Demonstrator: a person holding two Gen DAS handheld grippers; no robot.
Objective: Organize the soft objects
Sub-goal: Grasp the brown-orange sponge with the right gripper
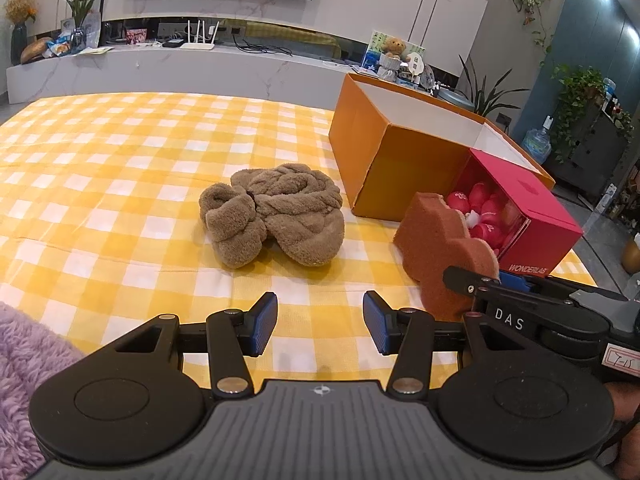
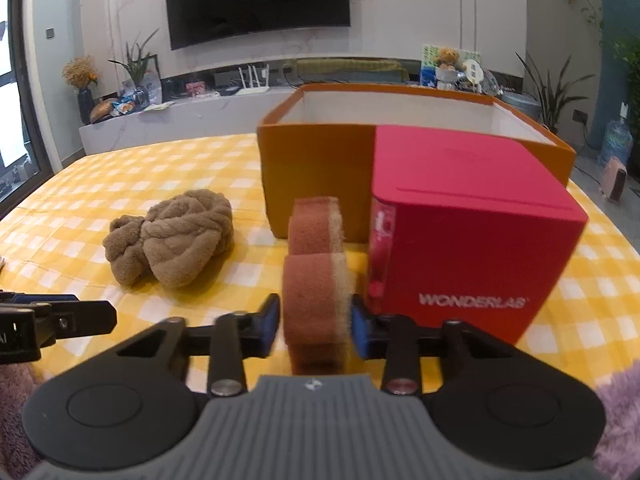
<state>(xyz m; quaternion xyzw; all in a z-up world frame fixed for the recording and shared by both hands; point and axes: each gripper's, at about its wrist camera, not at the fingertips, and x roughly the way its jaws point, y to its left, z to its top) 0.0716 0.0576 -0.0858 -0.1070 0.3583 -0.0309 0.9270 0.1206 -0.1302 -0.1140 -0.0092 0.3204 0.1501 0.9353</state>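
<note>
Right gripper (image 2: 315, 322) pinches the brown lobed scouring sponge (image 2: 316, 280) on edge, clear of the yellow checked cloth (image 2: 200, 160), probably bound for the open orange cardboard box (image 2: 316, 168) behind; left gripper (image 1: 320, 322) gapes empty short of the brown plush slippers (image 1: 276, 214).

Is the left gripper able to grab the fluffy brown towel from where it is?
Probably yes. The left gripper has open, empty jaws pointing at the brown towel, with only bare checkered cloth between them. The sponge sits off to the side.
</note>
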